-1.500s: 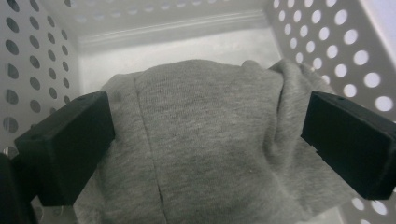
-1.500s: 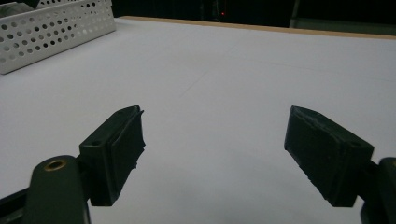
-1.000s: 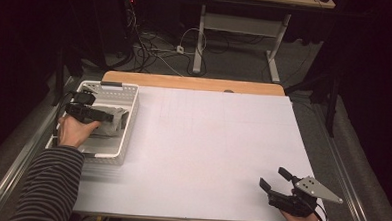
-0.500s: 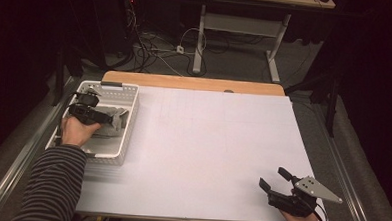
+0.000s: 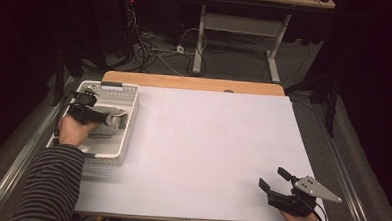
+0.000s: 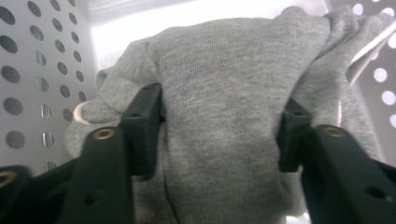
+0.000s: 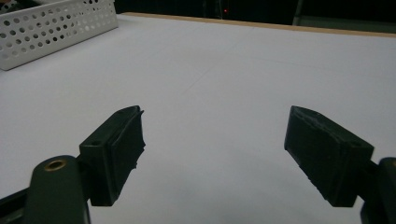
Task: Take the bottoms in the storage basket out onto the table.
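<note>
Our left gripper point(image 6: 219, 126), jaws just closing, apparently clamps the grey garment point(image 6: 229, 84) lying in the white basket point(image 5: 129, 95); lifting remains, while our right gripper point(image 7: 212, 154) gapes empty.

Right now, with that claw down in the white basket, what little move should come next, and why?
Probably lift straight up. The left gripper has just been closing, and its jaws now press both sides of the grey cloth lying in the white basket. The right gripper waits open above the table.
</note>
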